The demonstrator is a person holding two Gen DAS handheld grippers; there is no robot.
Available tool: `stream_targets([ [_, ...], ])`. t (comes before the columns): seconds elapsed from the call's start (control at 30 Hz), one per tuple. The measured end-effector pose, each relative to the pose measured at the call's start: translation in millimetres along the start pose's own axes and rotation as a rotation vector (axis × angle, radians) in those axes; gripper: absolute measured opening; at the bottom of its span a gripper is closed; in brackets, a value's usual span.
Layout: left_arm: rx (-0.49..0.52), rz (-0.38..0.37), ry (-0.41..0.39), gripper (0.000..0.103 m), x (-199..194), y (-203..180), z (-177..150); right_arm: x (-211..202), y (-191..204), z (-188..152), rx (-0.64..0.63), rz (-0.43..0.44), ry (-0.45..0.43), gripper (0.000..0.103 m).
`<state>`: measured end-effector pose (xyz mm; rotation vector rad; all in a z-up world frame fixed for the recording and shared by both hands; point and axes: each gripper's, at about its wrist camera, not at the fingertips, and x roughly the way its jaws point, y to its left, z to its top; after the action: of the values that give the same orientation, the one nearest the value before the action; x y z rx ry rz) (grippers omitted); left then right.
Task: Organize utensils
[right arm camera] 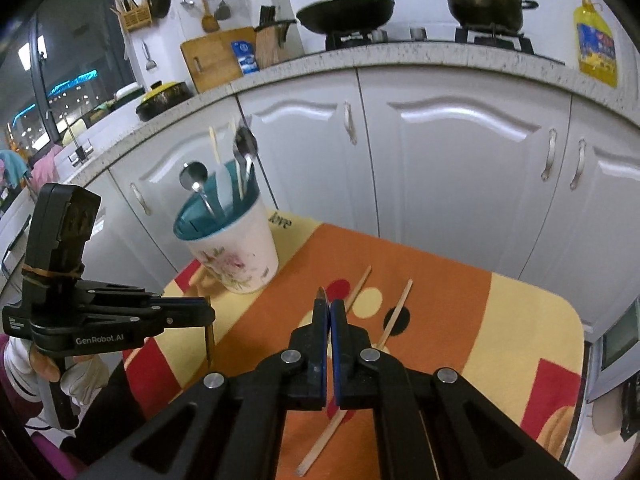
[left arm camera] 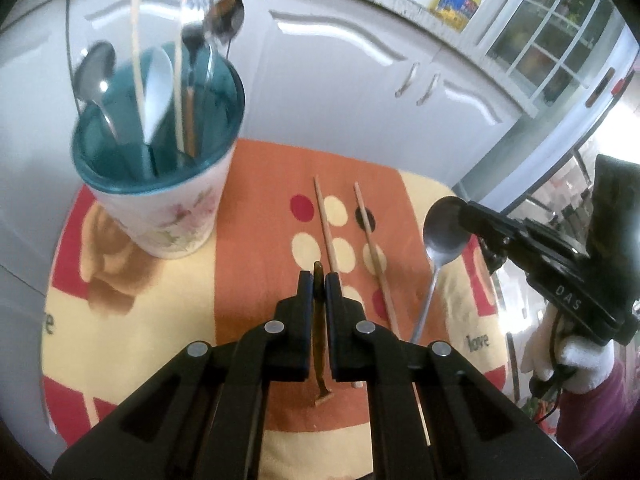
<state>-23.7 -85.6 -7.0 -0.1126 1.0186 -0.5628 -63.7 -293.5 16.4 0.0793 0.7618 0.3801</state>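
A: Nearest the left camera, the left gripper (left arm camera: 319, 280) was clenched on a thin dark utensil (left arm camera: 319, 344) that ran back between its jaws, its pale end hanging low at 6 o'clock.

B: And the right gripper (right arm camera: 330, 305)?

A: It was closed on a metal spoon (left arm camera: 443, 229), seen at 3 o'clock from the left camera, bowl up and handle slanting down toward the cloth.

B: Farther out?

A: Two chopsticks (left arm camera: 372, 252) lay apart on the orange tablecloth (left arm camera: 260, 208), between the grippers. The holder cup (left arm camera: 160, 184) stood at 10 o'clock, crowded with spoons, a fork and sticks.

B: The risk?

A: Likely the crowding: a lowered utensil could strike the standing handles, jam, or tip the cup. Each thin handle might also pivot in its grip
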Motion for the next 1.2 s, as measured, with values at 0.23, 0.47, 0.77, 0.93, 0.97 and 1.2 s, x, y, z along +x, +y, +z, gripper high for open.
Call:
stream_targets([
  [0.23,0.001,0.012,-0.066,0.004,-28,-1,2,-18,18,19,-0.04,-0.009,-0.054,0.001],
  [0.47,-0.002,0.014,-0.119,0.004,-54,2,9,-32,33,41,-0.08,-0.021,-0.095,0.001],
  [0.77,-0.022,0.017,-0.215,0.004,-102,14,37,-46,60,80,-0.13,-0.023,-0.161,0.001],
  [0.93,-0.053,0.037,-0.298,0.004,-139,30,67,-45,77,109,-0.148,-0.037,-0.213,0.001],
  [0.97,-0.055,0.044,-0.312,0.004,-143,32,71,-45,80,115,-0.149,-0.044,-0.225,0.001],
  [1.2,-0.081,0.117,-0.355,0.004,-149,56,105,-23,88,153,-0.097,-0.088,-0.287,0.001],
])
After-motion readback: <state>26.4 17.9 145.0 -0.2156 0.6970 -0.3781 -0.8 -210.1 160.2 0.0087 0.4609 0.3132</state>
